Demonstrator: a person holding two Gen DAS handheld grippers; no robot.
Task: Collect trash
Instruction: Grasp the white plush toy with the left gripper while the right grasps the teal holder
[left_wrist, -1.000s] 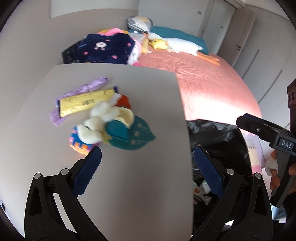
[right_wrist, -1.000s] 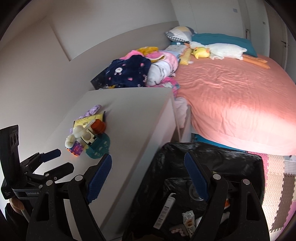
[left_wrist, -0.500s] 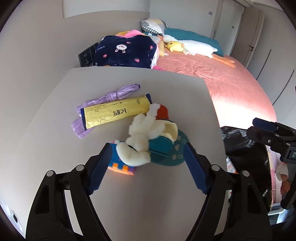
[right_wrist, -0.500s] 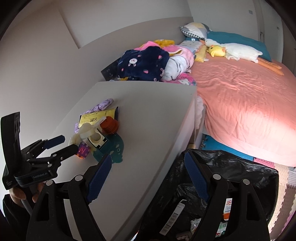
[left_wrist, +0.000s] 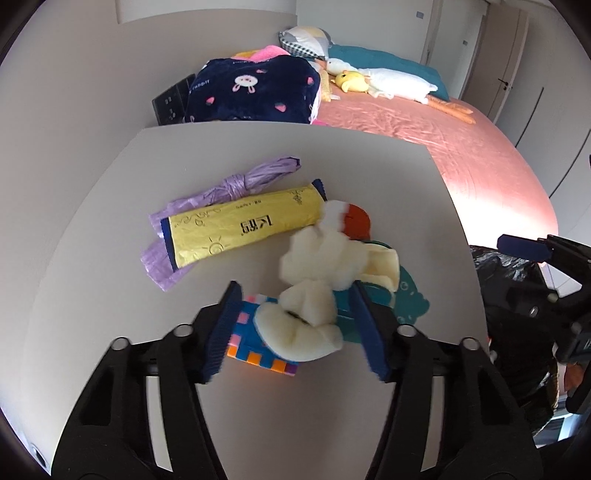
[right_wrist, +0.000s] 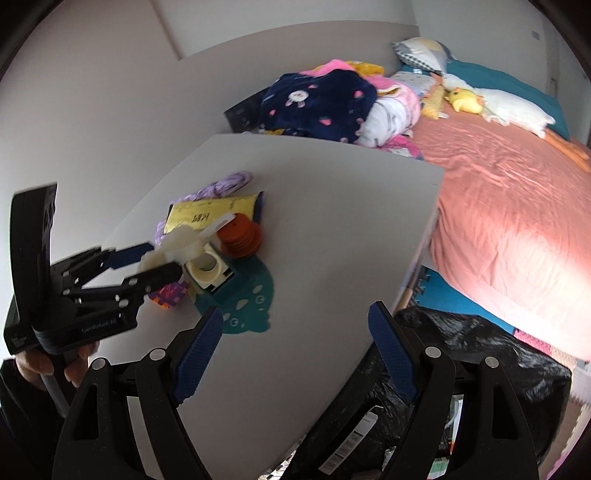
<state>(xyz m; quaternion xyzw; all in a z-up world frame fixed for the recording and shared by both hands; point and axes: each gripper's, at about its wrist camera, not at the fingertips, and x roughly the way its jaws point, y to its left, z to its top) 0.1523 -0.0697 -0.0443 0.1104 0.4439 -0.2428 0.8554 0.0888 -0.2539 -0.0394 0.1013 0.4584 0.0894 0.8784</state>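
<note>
A pile of trash lies on the white table (left_wrist: 258, 406): a crumpled cream tissue wad (left_wrist: 314, 291), a colourful checkered wrapper (left_wrist: 255, 350), a teal card (left_wrist: 410, 306), a yellow packet (left_wrist: 243, 225), a purple bag (left_wrist: 236, 184) and an orange-red lid (left_wrist: 356, 221). My left gripper (left_wrist: 295, 328) is open, its jaws on either side of the tissue wad and wrapper. It also shows in the right wrist view (right_wrist: 147, 262). My right gripper (right_wrist: 291, 354) is open and empty above the table's front edge, over the black trash bag (right_wrist: 461, 350).
The black trash bag (left_wrist: 513, 280) stands on the floor at the table's right side with packaging inside. A bed with a pink cover (right_wrist: 517, 206) lies beyond. A heap of clothes (left_wrist: 255, 92) sits behind the table.
My left gripper has moved forward over the pile and its jaws have narrowed around the tissue wad and wrapper. My right gripper has swung left, from over the bag towards the table.
</note>
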